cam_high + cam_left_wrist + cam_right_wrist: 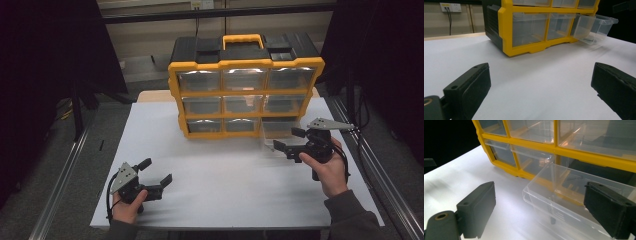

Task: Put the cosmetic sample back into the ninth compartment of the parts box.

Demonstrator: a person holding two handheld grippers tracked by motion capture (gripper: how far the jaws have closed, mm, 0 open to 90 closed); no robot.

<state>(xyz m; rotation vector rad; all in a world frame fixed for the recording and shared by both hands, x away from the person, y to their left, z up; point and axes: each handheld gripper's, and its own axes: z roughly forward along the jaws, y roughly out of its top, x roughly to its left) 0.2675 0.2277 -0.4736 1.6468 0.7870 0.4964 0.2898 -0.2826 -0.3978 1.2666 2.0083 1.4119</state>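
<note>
A yellow and black organiser [245, 85] with clear drawers stands at the back of the white table [210, 200]. Its bottom right drawer [278, 136] is pulled out and tilts down toward the table. The same drawer [559, 195] lies just ahead of my right gripper [539, 207], which is open, its pads apart from the plastic. A small dark piece [552, 220] lies inside the drawer [596, 25]. My right gripper [288, 139] is held at the drawer's front. My left gripper [156, 171] rests open near the table's front left, nothing between its jaws, facing the organiser [529, 30].
Metal rails [60, 185] run along both sides of the table. A wall socket [450, 7] with cables sits on the wall behind. The organiser's yellow carry handle [243, 40] is on top. Bare white tabletop lies between the two grippers.
</note>
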